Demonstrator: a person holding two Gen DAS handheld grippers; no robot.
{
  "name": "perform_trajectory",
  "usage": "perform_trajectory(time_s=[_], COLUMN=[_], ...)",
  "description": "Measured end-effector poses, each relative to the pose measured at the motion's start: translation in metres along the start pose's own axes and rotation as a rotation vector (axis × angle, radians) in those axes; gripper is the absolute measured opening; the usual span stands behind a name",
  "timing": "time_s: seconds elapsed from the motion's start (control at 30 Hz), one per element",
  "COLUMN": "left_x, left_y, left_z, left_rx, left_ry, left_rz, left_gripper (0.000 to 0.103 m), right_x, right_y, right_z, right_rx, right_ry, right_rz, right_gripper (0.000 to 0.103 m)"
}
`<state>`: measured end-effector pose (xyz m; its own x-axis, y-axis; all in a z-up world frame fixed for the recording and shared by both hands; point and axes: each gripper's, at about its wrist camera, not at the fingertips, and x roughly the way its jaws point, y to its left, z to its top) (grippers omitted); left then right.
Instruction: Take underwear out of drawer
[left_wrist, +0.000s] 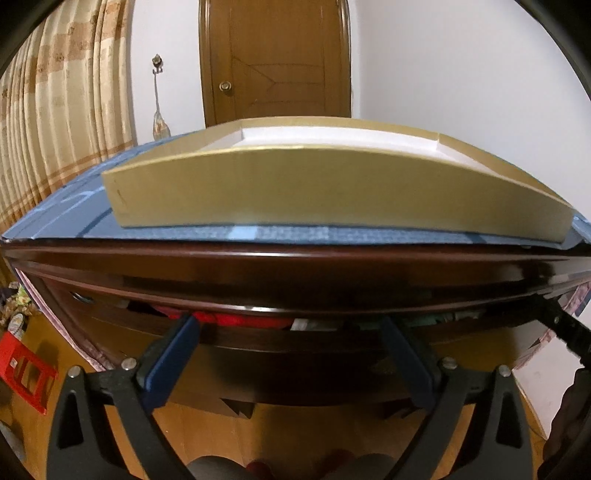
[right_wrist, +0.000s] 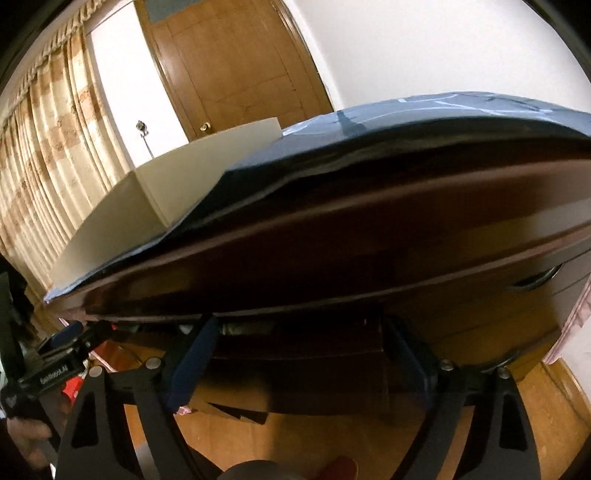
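The left gripper (left_wrist: 291, 325) holds its blue-padded fingers (left_wrist: 173, 354) wide apart and empty, tips at the slightly open dark wooden drawer (left_wrist: 295, 343), where red and pale folded underwear (left_wrist: 236, 319) shows in the gap. The right gripper (right_wrist: 299, 332) is likewise spread, gripping nothing, before the same dresser front.

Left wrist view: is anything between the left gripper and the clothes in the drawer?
Nothing separate blocks the left gripper. The drawer is open only a narrow gap, and the dresser top's edge overhangs it. The red garment and lighter fabrics show through that gap, just beyond the fingertips.
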<state>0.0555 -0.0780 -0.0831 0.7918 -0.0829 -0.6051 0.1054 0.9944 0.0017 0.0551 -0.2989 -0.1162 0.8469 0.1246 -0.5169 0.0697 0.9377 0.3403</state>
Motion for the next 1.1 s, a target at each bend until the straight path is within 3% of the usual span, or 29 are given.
perform_trajectory(time_s=[0.43, 1.1], left_x=[-0.001, -0.013], left_y=[0.004, 0.022], left_z=[0.000, -0.005], left_rx=[0.023, 0.077], left_ry=[0.019, 0.118], left_rz=[-0.023, -0.061], left_gripper=[0.099, 0.100], right_x=[-0.012, -0.028], right_y=[0.007, 0.004], right_z=[-0.004, -0.010], right_rx=[0.014, 0.022], right_ry=[0.047, 0.096], right_rz=[-0.017, -0.029], right_gripper=[0.090, 0.090])
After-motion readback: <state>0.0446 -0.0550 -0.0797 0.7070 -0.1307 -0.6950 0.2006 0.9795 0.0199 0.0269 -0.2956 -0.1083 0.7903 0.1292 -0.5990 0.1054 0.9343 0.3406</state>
